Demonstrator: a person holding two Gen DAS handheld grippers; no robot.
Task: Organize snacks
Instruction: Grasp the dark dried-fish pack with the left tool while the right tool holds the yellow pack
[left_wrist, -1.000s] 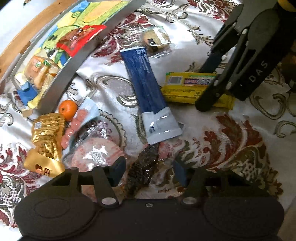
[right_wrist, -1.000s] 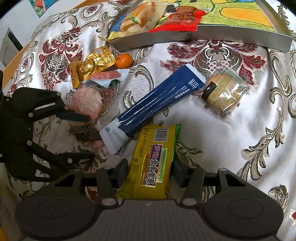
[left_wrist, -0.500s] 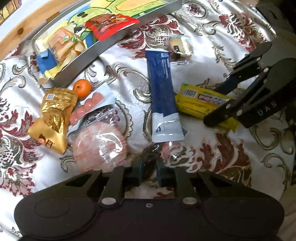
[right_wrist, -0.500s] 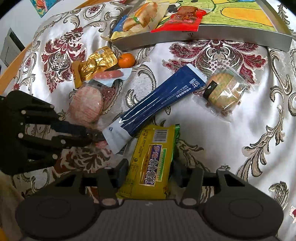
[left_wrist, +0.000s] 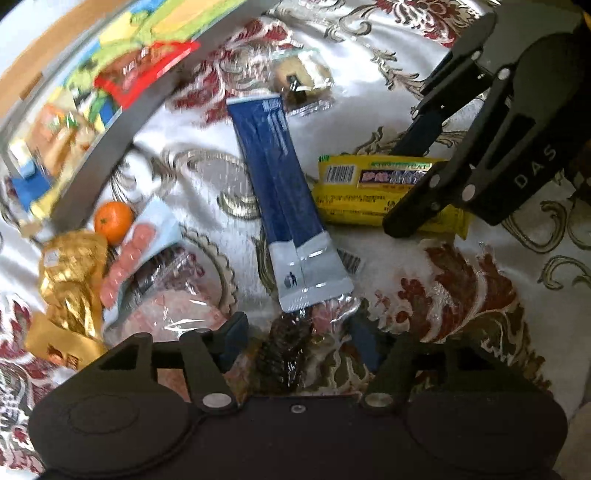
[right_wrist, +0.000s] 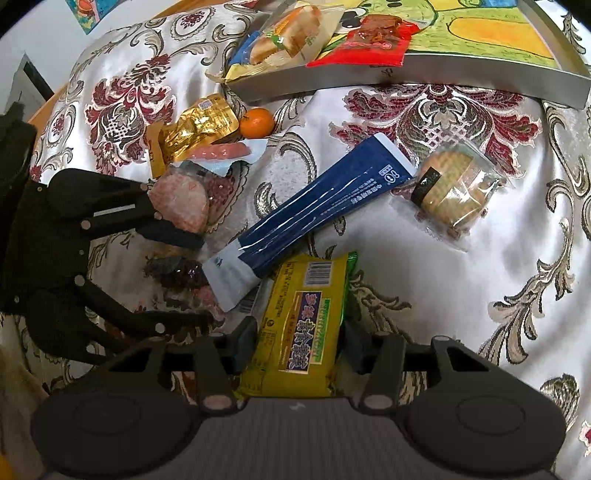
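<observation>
Left hand-held gripper (left_wrist: 297, 338) reopened around dark snack pack (left_wrist: 284, 350).

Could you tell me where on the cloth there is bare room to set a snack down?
The widest bare cloth lies right of the yellow packet and below the cracker pack. A smaller strip runs between the blue packet and the tray's wall. The left is crowded: gold pouch, orange, sausages, round pink pack.

I've got my left gripper (left_wrist: 298, 338) low and level, jaws spread wide, fingers (left_wrist: 232, 334) angled forward. My right gripper (right_wrist: 300, 341) sits low too, jaws parted, both grippers pointing across each other at close quarters.
</observation>
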